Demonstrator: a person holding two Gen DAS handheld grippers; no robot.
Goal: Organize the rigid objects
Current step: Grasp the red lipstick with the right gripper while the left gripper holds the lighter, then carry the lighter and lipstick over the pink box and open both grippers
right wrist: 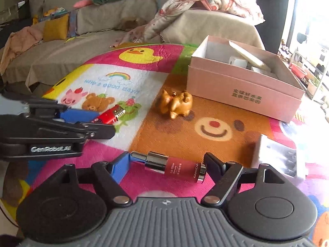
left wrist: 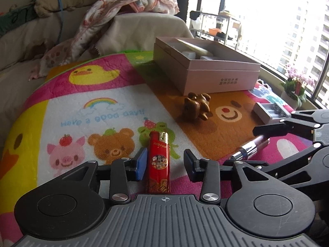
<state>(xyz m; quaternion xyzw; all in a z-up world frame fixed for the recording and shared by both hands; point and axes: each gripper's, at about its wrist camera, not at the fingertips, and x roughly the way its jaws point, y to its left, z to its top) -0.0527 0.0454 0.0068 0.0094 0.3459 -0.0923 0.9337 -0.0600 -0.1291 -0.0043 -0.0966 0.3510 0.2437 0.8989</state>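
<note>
The left claw (left wrist: pixel 165 163) is held wide over the cartoon-printed play mat (left wrist: pixel 82 111); a red lighter (left wrist: pixel 158 165) lies flat between its fingers, close to the left blue pad (left wrist: pixel 141 163) and apart from the right finger; the lighter's long axis runs along the fingers, its gold metal head pointed away from the camera. The right claw (right wrist: pixel 167 167) is likewise spread wide, with a red serum bottle (right wrist: pixel 174 166) lying on its side between the fingers; the bottle's long axis lies crosswise, its silver nozzle turned toward the left blue pad (right wrist: pixel 120 167) and its base just beside the black right finger; whether either end is touched cannot be told. A wooden animal figurine (right wrist: pixel 176 103) is set further out on the brown bear print, between the claws and an open pink box (right wrist: pixel 246 90) that holds pale items. A small white battery case (right wrist: pixel 277 158) sits near the mat's right side, just beside the right claw. Open mat is seen between the lighter, the figurine and the bottle; beyond the mat's far edge a covered sofa (right wrist: pixel 61 51) and a crumpled blanket (right wrist: pixel 205 0) are seen.
</note>
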